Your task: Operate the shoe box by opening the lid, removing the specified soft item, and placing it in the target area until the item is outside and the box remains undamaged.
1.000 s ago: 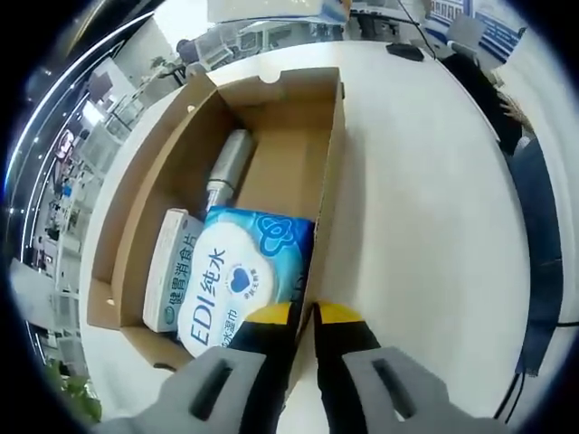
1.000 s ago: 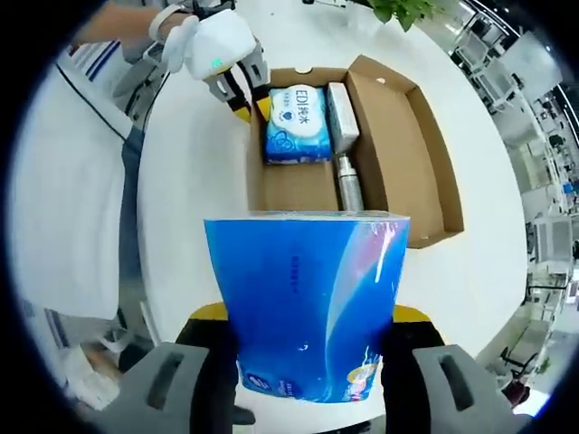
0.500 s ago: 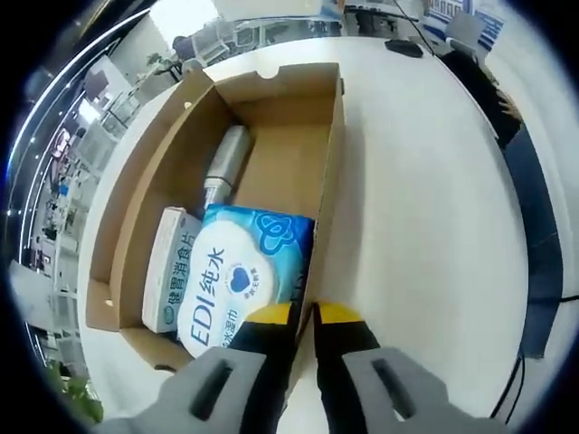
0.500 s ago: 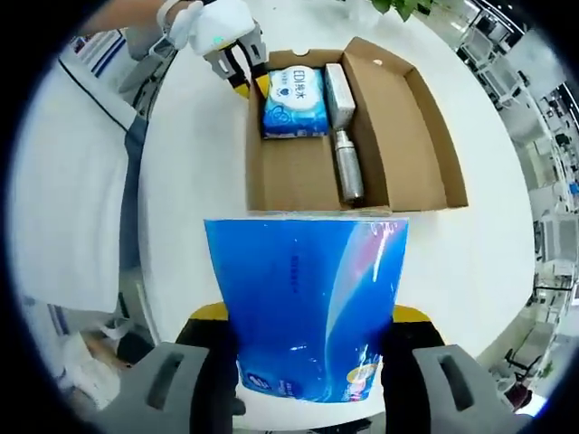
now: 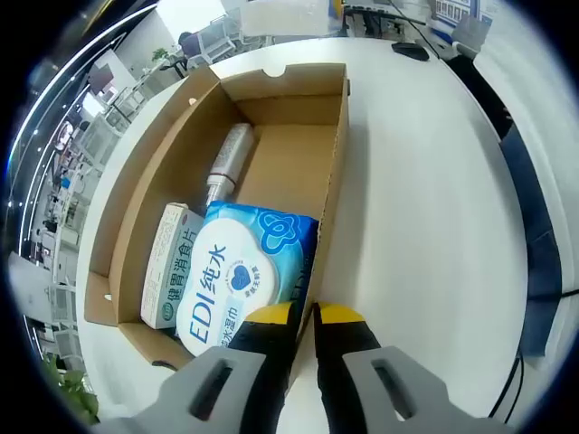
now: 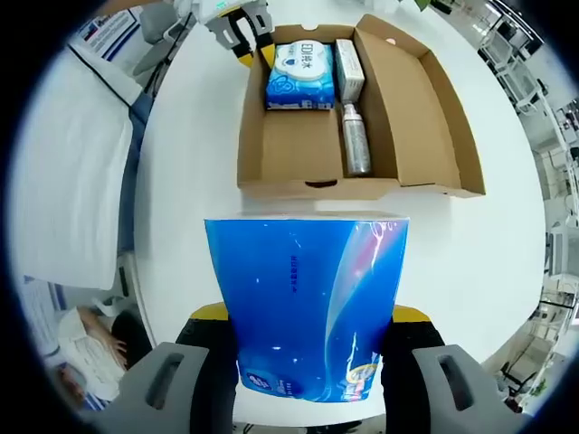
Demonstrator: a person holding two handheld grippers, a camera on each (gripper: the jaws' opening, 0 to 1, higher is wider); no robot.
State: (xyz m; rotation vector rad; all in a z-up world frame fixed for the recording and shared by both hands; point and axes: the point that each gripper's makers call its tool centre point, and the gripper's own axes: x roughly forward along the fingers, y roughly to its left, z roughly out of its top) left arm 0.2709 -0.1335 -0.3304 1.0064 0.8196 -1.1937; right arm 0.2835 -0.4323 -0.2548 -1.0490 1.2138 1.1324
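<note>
The open cardboard shoe box (image 5: 336, 172) lies on a white table, its lid (image 6: 436, 101) folded flat to one side. Inside lie a blue-and-white wet-wipes pack (image 5: 240, 271), a white medicine carton (image 5: 166, 267) and a silver bottle (image 5: 226, 163). My left gripper (image 5: 304, 315) is shut on the box's near wall, beside the wipes; it also appears at the box's far corner as the left gripper (image 6: 241, 34). My right gripper (image 6: 308, 313) is shut on a soft blue tissue pack (image 6: 308, 298), held in the air outside the box (image 6: 308, 187), on its near side.
Bare white table (image 6: 190, 181) lies left of the box and between the box and the tissue pack. A dark-edged table rim (image 5: 534, 262) runs on the right. A person's white sleeve (image 6: 72, 154) hangs at the left. Office desks stand beyond.
My right gripper has drawn the blue tissue pack back from the box, which now sits farther off in its view. The left gripper keeps its hold on the wall.
</note>
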